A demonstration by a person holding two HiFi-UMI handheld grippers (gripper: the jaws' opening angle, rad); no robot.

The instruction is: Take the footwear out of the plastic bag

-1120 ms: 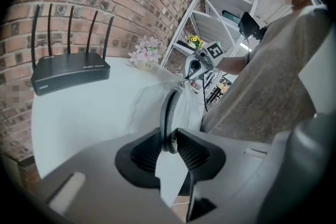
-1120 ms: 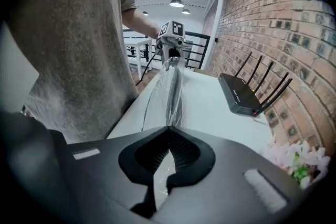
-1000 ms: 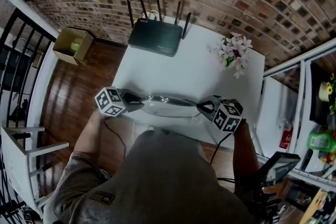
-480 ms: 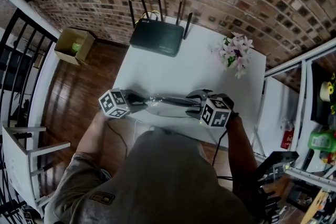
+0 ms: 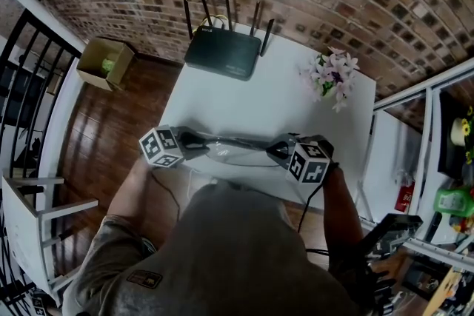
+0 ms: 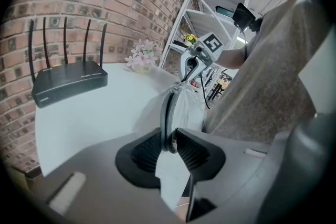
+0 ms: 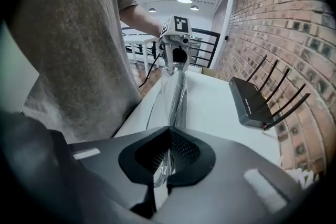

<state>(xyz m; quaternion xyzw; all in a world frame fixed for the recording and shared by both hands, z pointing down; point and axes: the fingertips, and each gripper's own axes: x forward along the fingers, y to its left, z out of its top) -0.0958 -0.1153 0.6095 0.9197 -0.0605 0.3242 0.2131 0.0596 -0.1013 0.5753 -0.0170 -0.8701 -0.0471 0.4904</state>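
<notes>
Right gripper (image 5: pixel 275 149) newly reclosed on bag (image 5: pixel 238 153); footwear (image 5: pixel 233 139) — toward left gripper (image 5: pixel 201 138)

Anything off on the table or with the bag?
Nothing stands out. The router and flowers stand upright on the table. The plastic bag stretches between the grippers: left gripper clamps the footwear's edge through it, right gripper clamps only film.

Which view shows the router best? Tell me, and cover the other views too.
The left gripper view. There the router is large, sharp and unblocked, with its front face and all its antennas in sight. The head view shows it from above, small, at the far edge of the table. The right gripper view shows it obliquely, off to the right.
</notes>
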